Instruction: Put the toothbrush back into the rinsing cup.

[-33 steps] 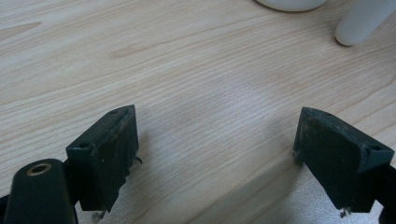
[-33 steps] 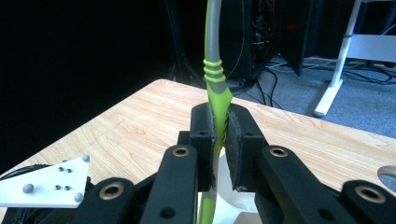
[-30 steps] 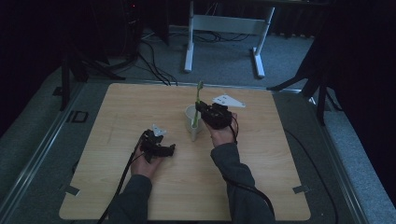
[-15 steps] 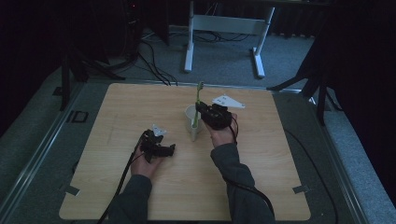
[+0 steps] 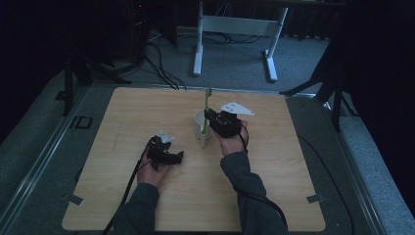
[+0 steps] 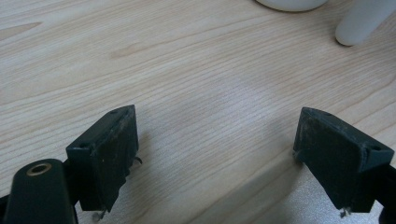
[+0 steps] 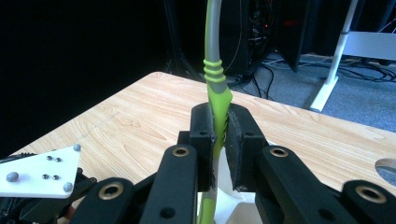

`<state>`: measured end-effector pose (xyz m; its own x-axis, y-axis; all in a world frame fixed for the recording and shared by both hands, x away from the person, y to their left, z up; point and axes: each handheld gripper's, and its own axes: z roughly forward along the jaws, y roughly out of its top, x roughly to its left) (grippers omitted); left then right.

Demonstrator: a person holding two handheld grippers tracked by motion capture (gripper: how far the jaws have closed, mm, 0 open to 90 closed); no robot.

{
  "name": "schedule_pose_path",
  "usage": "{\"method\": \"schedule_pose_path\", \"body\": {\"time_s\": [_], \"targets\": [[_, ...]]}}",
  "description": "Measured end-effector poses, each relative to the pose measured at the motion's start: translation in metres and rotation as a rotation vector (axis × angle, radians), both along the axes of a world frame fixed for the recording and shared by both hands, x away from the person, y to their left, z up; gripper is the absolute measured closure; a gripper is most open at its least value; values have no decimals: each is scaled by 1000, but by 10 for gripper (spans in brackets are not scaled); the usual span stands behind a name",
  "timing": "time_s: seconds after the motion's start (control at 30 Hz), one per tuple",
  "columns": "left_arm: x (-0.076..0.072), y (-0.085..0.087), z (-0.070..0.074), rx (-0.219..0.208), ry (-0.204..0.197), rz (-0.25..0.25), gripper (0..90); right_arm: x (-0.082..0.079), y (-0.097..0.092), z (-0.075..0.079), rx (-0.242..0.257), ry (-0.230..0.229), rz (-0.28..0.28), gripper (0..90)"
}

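Little is seen to have changed over the last second: at frame centre the green toothbrush (image 5: 207, 105) stays pinched by the right gripper (image 5: 211, 119) in the white cup (image 5: 200, 128), while the left gripper (image 5: 169, 157) rests spread, suggesting a pause in placement.

Your light wooden table (image 5: 274, 186) carries a white cup (image 5: 199, 128) near its middle; bits of tape (image 5: 74, 199) mark its corners.
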<state>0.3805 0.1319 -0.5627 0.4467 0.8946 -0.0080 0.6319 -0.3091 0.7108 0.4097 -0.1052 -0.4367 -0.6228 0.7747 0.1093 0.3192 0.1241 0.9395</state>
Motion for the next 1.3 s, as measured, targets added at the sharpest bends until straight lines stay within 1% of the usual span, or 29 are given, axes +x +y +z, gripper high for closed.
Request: {"method": "schedule_pose_path", "body": {"time_s": [0.3, 0.57, 1.0, 1.1, 1.13, 1.17, 1.2, 1.23, 1.27, 1.3], "targets": [[0, 0, 0, 0, 0, 0, 142, 0, 0, -6, -14, 10, 1, 814], [0, 0, 0, 0, 0, 0, 142, -1, 3, -8, -36, 10, 17, 811], [0, 0, 0, 1, -1, 0, 142, -5, 1, -18, -74, 32, 35, 808], [0, 0, 0, 0, -1, 1, 142, -6, 1, -19, -80, 49, 48, 803], [0, 0, 0, 0, -1, 1, 142, -6, 1, -20, -85, 60, 55, 780], [0, 0, 0, -1, 0, 1, 142, -5, 2, -20, -88, 77, 56, 727], [0, 0, 0, -1, 0, 1, 142, -4, 2, -22, -85, 104, 58, 653], [0, 0, 0, -1, -1, 2, 143, -3, 2, -23, -85, 132, 65, 535], [0, 0, 0, -1, -1, 2, 142, -3, 2, -25, -90, 138, 72, 457], [0, 0, 0, 0, 0, 1, 143, -4, 3, -27, -109, 147, 73, 445]]}}
